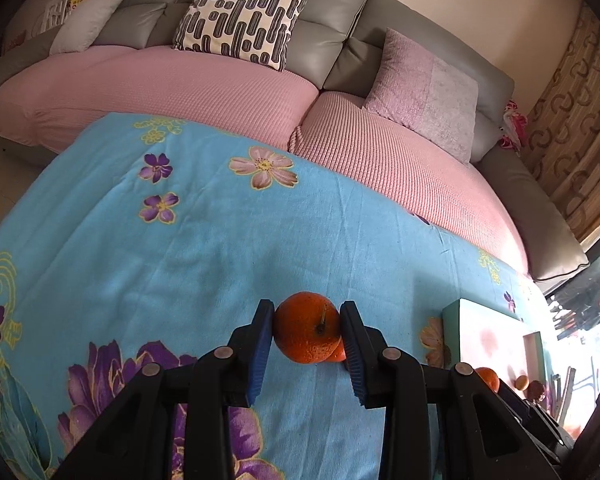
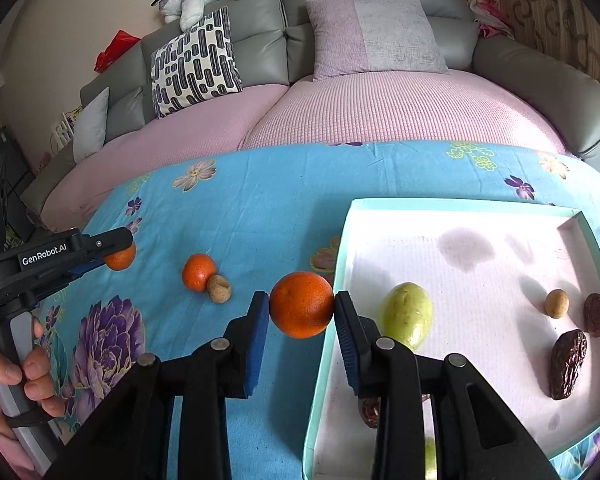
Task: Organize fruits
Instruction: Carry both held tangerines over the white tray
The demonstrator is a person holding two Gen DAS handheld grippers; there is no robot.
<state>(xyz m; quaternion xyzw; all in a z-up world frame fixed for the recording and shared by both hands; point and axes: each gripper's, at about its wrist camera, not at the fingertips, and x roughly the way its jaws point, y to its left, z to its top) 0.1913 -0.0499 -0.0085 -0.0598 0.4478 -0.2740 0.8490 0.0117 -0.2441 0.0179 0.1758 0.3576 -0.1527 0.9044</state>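
Left wrist view. The left gripper [image 1: 307,334] was seen with its blue pads pressed on either side of an orange [image 1: 306,328], stem end toward the camera. A second orange shape [image 1: 338,354] was partly seen just behind and below the held one; whether the two touched could not be told. Beneath lay a blue flowered cloth [image 1: 180,248]. At the right edge a tray [image 1: 488,332] was seen on the cloth, with small fruits [image 1: 522,382] near its lower part, blurred by glare. Behind the cloth a sofa [image 1: 340,40] with pink seat covers was recorded, bearing a patterned cushion [image 1: 240,16] and a mauve cushion [image 1: 424,92].

Right wrist view. The right gripper [image 2: 302,306] was clamped on a large orange [image 2: 301,305], held over the cloth [image 2: 240,208] just beside the left rim of the tray [image 2: 460,205]. In the tray were noted a green fruit [image 2: 408,314], a small tan nut [image 2: 557,303] and two dates [image 2: 568,362], one touching nothing, the other [image 2: 598,314] just beside the nut. On the cloth a small orange [image 2: 198,272] was seen touching a tan nut [image 2: 219,289]. At the left, the left gripper [image 2: 118,254] was closed on its orange [image 2: 120,259], its handle held by a hand [image 2: 8,376].
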